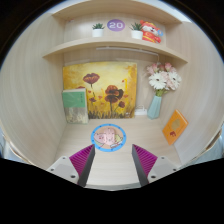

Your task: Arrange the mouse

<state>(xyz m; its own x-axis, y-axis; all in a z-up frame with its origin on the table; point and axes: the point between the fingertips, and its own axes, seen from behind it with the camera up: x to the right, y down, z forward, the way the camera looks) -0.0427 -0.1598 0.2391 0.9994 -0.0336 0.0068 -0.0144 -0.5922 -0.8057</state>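
Observation:
No mouse shows in the gripper view. My gripper (112,162) is open and empty, its two fingers with magenta pads (82,160) spread wide over the light wooden desk (112,170). Just ahead of the fingers lies a round blue-rimmed mat (108,137) with a pale cartoon picture on it.
A flower painting (100,90) leans on the back wall, a teal book (74,104) to its left. A blue vase of white flowers (158,92) and an orange book (175,126) stand to the right. Shelves above hold small plants (98,29) and a purple disc (116,25).

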